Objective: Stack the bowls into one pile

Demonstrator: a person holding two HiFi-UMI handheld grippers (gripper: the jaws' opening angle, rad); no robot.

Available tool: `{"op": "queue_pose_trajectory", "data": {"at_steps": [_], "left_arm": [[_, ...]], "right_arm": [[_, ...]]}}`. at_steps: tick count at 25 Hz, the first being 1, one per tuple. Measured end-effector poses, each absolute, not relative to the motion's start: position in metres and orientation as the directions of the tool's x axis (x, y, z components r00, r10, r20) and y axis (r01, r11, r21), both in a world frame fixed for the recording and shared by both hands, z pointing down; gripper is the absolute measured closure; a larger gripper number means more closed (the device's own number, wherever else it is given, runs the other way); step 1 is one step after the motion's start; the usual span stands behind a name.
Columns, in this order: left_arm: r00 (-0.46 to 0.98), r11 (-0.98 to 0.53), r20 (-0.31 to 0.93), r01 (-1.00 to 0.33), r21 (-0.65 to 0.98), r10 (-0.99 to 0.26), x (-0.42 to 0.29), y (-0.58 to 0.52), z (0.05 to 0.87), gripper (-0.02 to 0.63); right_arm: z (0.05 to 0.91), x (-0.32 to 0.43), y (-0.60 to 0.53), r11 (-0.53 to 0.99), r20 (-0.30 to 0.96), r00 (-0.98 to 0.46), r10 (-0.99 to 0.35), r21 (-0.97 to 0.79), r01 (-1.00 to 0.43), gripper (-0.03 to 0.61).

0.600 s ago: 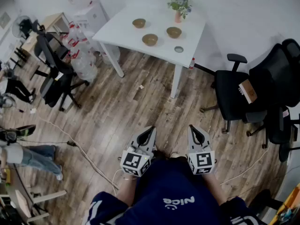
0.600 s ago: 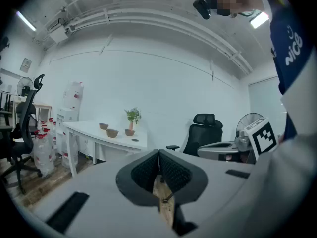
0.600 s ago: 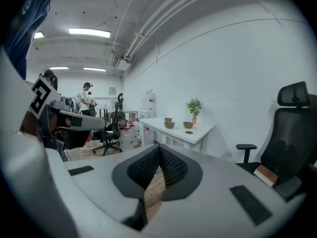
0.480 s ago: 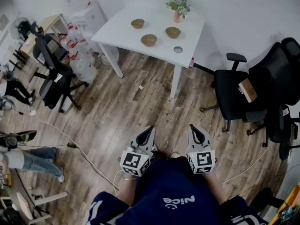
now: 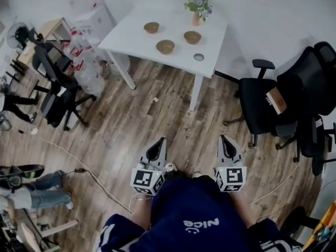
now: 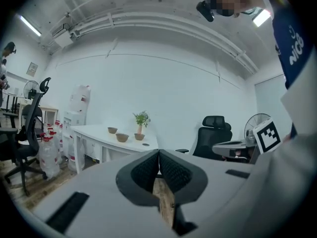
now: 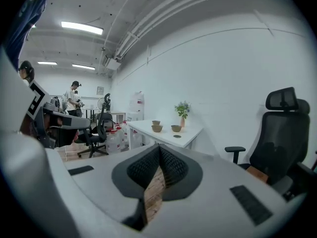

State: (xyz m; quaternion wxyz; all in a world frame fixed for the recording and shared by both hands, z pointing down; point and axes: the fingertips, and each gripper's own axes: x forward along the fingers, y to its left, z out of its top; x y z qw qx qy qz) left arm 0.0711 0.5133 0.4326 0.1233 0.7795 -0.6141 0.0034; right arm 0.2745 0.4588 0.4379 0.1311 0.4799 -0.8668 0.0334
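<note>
In the head view I stand on the wooden floor (image 5: 131, 119), well back from the white table (image 5: 128, 35). I hold my left gripper (image 5: 160, 142) and my right gripper (image 5: 224, 139) side by side in front of my body. Both point toward the table. Three bowls sit apart on the tabletop, none stacked: the left bowl (image 5: 151, 27), the near bowl (image 5: 165, 46) and the right bowl (image 5: 192, 37). A small round dish (image 5: 198, 57) lies near the table's front edge. A vase of flowers (image 5: 196, 7) stands behind the right bowl, and a black office chair (image 5: 262, 101) stands off to the right.

In the left gripper view, my left tongs (image 6: 159, 155) are pressed together with nothing between them. The bowls show small and far off on the table, to the left of the jaws, with the flowers behind them.

In the right gripper view, my right tongs (image 7: 159, 150) are also closed tight and empty. The table with the three separate bowls lies straight ahead above the jaws, well out of reach.
</note>
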Motion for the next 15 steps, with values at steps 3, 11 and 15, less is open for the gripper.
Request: {"op": "queue_pose_trajectory", "data": {"at_steps": [3,11,15], "left_arm": [[0.266,-0.234,0.160,-0.953,0.194,-0.950,0.065,0.507,0.435,0.595],[0.352,-0.312,0.185,-0.926,0.212,-0.918,0.043,0.495,0.450,0.595],[0.388,-0.348,0.195,-0.913,0.211,-0.901,0.026,0.490,0.455,0.595]], "right_arm": [[0.440,0.267,0.456,0.529,0.261,-0.498,-0.827,0.061,-0.846,0.555],[0.442,0.235,0.446,0.505,0.247,-0.478,-0.843,0.057,-0.861,0.555],[0.448,0.217,0.448,0.497,0.246,-0.474,-0.846,0.038,-0.867,0.555]]}}
